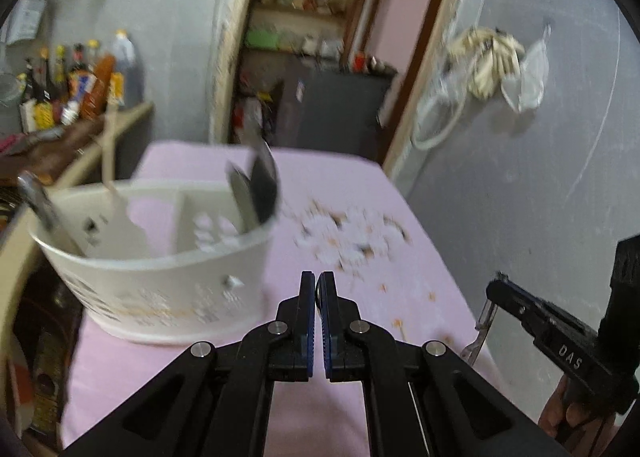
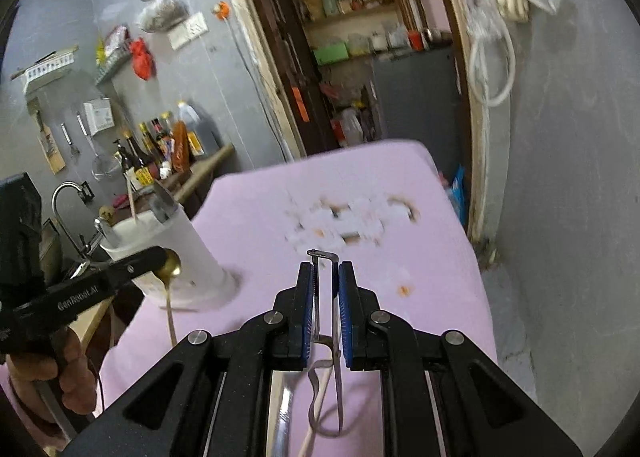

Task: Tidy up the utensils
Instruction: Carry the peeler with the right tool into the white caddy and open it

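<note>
My left gripper (image 1: 319, 289) grips a gold spoon (image 2: 170, 263); my right gripper (image 2: 325, 277) clamps a metal peeler (image 2: 322, 297). Both are mid-carry. Next each needs lowering into the white caddy (image 1: 160, 281).

Caddy (image 1: 160, 281) motion-blurred; utensils inside smeared, types unclear. Cloth (image 1: 360, 193) print blurred, pattern unreadable. Spoon (image 2: 170, 269) bowl partly hidden behind left gripper (image 2: 158, 255). Peeler (image 2: 326, 297) handle cut off by lower edge. Shelf (image 2: 344, 5) items too small to identify.
</note>
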A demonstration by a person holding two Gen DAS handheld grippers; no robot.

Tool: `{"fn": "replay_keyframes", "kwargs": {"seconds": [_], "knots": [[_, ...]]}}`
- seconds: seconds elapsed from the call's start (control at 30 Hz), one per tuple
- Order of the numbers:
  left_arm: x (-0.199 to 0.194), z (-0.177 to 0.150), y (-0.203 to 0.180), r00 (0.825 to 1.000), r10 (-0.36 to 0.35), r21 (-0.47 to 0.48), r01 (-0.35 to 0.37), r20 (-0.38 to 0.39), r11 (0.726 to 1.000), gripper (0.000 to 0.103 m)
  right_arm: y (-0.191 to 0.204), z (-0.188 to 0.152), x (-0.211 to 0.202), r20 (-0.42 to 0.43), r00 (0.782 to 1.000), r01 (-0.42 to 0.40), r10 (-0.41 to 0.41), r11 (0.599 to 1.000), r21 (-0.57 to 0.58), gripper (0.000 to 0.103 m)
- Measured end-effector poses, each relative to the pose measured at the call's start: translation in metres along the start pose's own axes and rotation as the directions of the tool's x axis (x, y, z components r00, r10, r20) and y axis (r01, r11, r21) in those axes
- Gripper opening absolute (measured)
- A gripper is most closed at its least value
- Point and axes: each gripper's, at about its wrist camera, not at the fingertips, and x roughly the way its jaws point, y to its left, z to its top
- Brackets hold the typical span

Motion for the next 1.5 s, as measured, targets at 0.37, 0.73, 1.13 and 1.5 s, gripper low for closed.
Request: {"fn": "replay_keyframes", "kwargs": {"seconds": [0.37,0.73,1.13,1.5], "knots": [[-0.066,0.070,0.043,0.976,0.103,-0.024,-0.101,0.191,0.995,0.003,0.075,0.064,-0.034,0.145,0.988,-0.041,0.050,0.997,-0.065,0.011],[-0.096,0.121,0.108,0.924,0.210,-0.015,-0.217,0.320,0.976,0.003,0.169,0.103,-0.026,0.250,0.958,-0.108,0.141,0.984,-0.142,0.011],[-0.059,0.115,0.144,0.900,0.266,0.045,-0.299,0.345,0.953,0.003,0.212,0.098,0.024,0.193,0.977,-0.059,0.096,0.980,-0.188,0.011],[-0.030,0.082,0.150,0.912,0.258,0.097,-0.303,0.319,0.948,0.003,0.223,0.072,0.063,0.143,0.989,-0.003,0.034,0.977,-0.213,0.011]]}}
